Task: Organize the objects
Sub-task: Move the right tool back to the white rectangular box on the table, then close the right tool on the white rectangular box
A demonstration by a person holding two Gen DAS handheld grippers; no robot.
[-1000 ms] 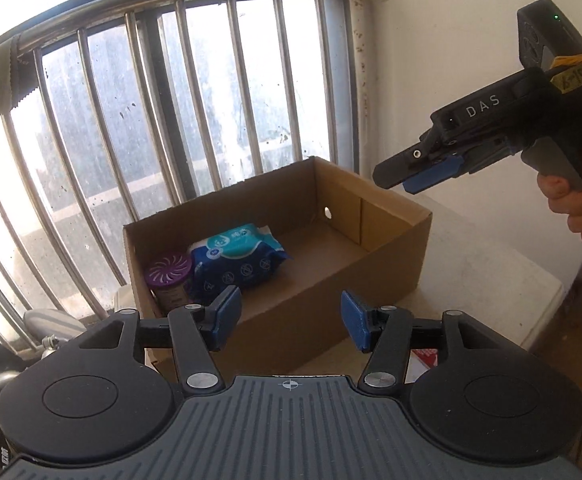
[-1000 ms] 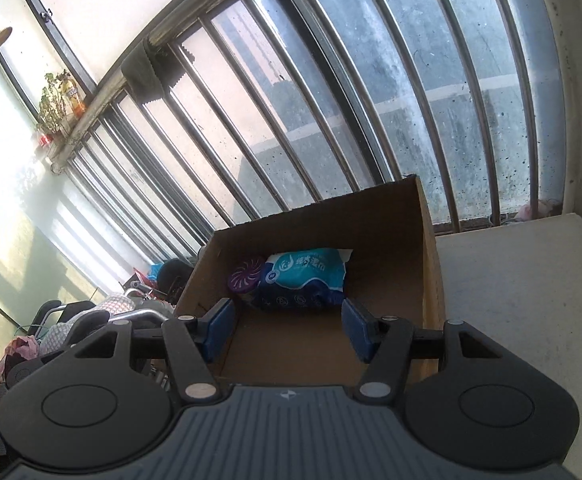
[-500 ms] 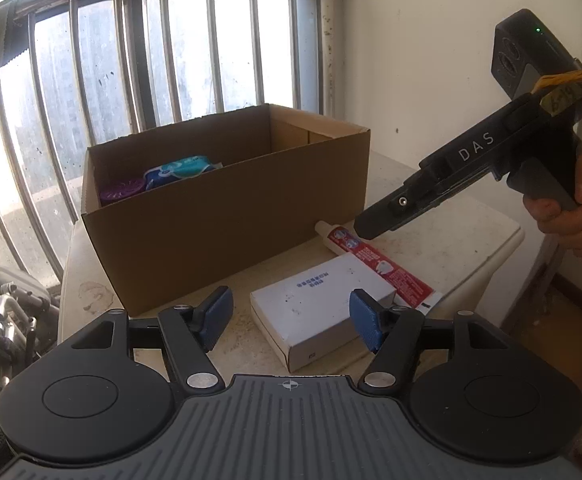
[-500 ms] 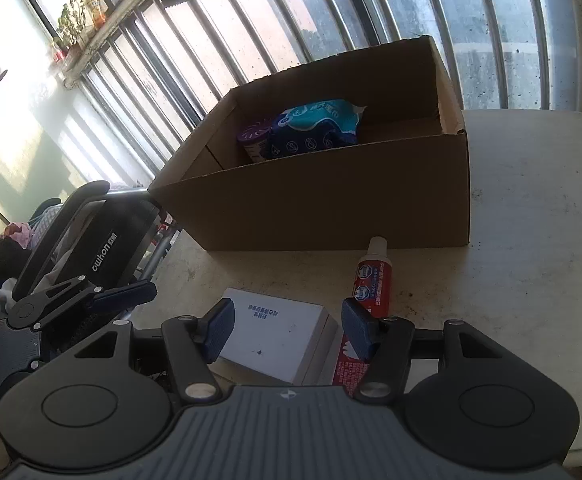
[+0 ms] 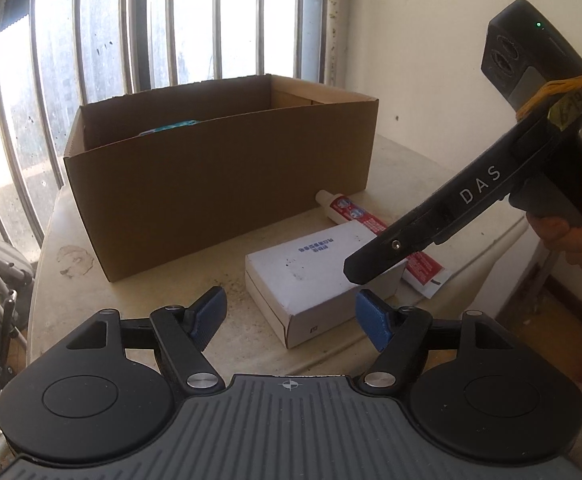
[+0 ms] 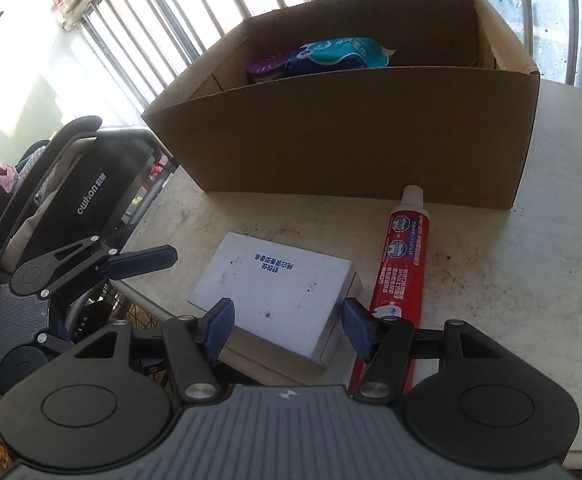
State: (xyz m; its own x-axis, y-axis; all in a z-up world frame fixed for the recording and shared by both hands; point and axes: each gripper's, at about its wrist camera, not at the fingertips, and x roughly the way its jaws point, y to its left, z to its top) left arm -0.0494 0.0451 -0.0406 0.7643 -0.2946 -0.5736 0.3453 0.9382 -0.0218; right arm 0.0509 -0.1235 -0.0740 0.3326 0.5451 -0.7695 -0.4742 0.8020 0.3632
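- White box [image 6: 279, 292] lies flat on the worktop [image 6: 511, 280], in front of the cardboard box [image 6: 355, 136]. Both tools hang near it, so they could bump each other if both go for it at once.
- The right tool [image 6: 287, 326] sits low over the white box with its jaws apart, one on each side, not squeezing yet. The gap looks only just wide enough. A blue pad [image 6: 357, 326] could land on top of the lid and shove the box instead of grabbing it.
- The left tool [image 5: 291, 318] holds nothing, and its jaws have just been opening wider. It comes at the box's near corner, so a grab there might twist the box.
- The red toothpaste tube [image 6: 401, 268] lies just beside the white box. A pushed box could knock it and make it roll.
- The white box sits close to the worktop edge. A hard nudge might slide it off.
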